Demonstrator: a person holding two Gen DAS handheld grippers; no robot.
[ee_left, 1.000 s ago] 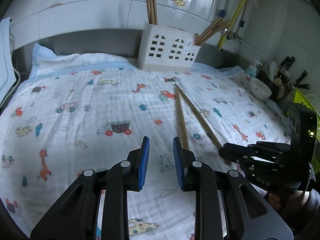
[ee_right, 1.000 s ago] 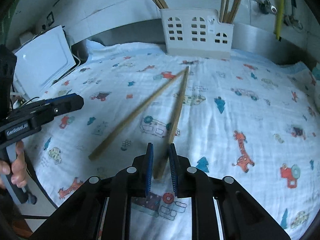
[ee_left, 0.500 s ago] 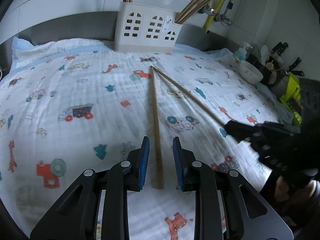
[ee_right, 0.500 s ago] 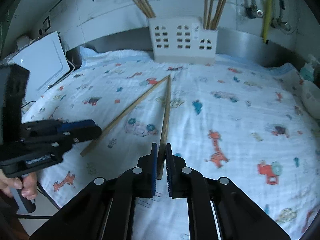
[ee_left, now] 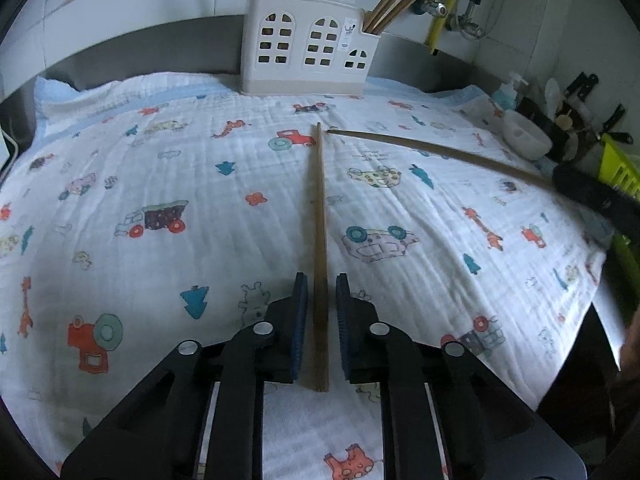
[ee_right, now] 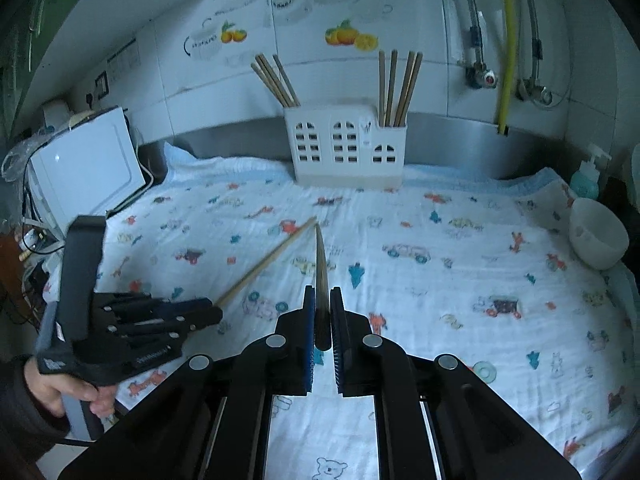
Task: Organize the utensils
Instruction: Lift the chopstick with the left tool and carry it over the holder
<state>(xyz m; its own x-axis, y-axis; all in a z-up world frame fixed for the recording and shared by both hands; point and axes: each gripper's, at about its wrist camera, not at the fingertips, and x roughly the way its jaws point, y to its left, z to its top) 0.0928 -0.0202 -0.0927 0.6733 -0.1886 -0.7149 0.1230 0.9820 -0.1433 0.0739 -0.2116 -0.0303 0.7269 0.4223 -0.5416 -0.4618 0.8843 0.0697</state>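
Observation:
A white house-shaped utensil holder [ee_left: 310, 46] [ee_right: 346, 148] stands at the back of the cloth, with several chopsticks in its left and right compartments. My left gripper [ee_left: 320, 284] is open and straddles one wooden chopstick [ee_left: 319, 216] that lies on the cloth. My right gripper [ee_right: 321, 294] is shut on the second chopstick [ee_right: 321, 270] and holds it lifted above the cloth, tip forward. That chopstick also shows in the left wrist view [ee_left: 436, 152], angled up to the right. The left gripper shows in the right wrist view [ee_right: 208, 314] at the end of the lying chopstick [ee_right: 266, 262].
A printed white cloth [ee_left: 160, 184] covers the counter. A white bowl [ee_right: 598, 236] [ee_left: 526, 138] and a soap bottle [ee_right: 586, 178] sit at the right edge. A white appliance [ee_right: 86, 168] stands at the left. Pipes and a yellow hose [ee_right: 504, 40] hang on the wall.
My right gripper has closed on its chopstick and raised it off the cloth. My left gripper has moved forward so the other chopstick lies deeper between its open fingers.

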